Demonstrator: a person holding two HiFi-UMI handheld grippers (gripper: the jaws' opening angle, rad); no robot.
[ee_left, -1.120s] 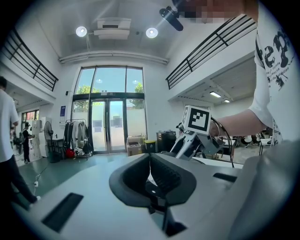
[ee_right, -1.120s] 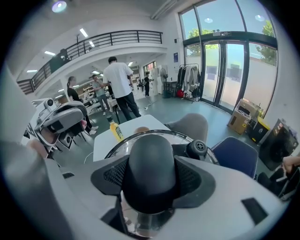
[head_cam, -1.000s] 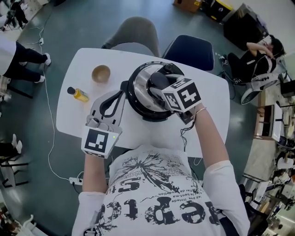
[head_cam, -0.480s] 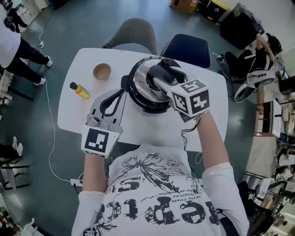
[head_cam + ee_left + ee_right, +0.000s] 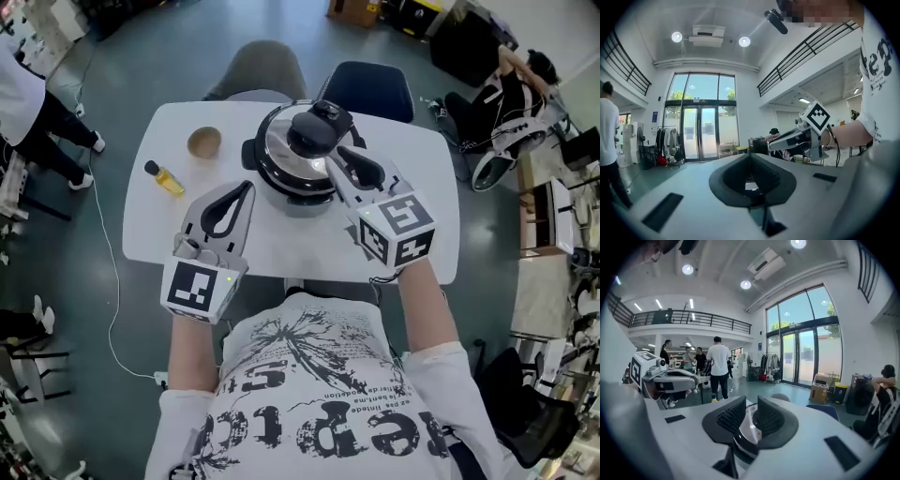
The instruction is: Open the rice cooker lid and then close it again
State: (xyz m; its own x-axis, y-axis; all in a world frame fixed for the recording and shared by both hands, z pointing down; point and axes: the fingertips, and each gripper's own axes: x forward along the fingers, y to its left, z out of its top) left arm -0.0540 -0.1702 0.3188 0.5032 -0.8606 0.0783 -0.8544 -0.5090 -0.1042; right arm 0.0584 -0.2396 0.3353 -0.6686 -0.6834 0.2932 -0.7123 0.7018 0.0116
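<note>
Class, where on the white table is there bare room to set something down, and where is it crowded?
Bare: the right end of the table past the cooker; the near strip before it. Crowded: back left, bowl and bottle beside the cooker.

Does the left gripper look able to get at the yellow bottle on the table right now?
Probably yes. The bottle sits in the open on the table, just left of the left gripper, with nothing between them.

centre-back: rice cooker [image 5: 298,155] blocks
left-back: bowl [image 5: 204,142], bottle [image 5: 163,177], small gap between
right of cooker: open table [image 5: 427,178]
far edge: chairs [image 5: 366,89] close behind
</note>
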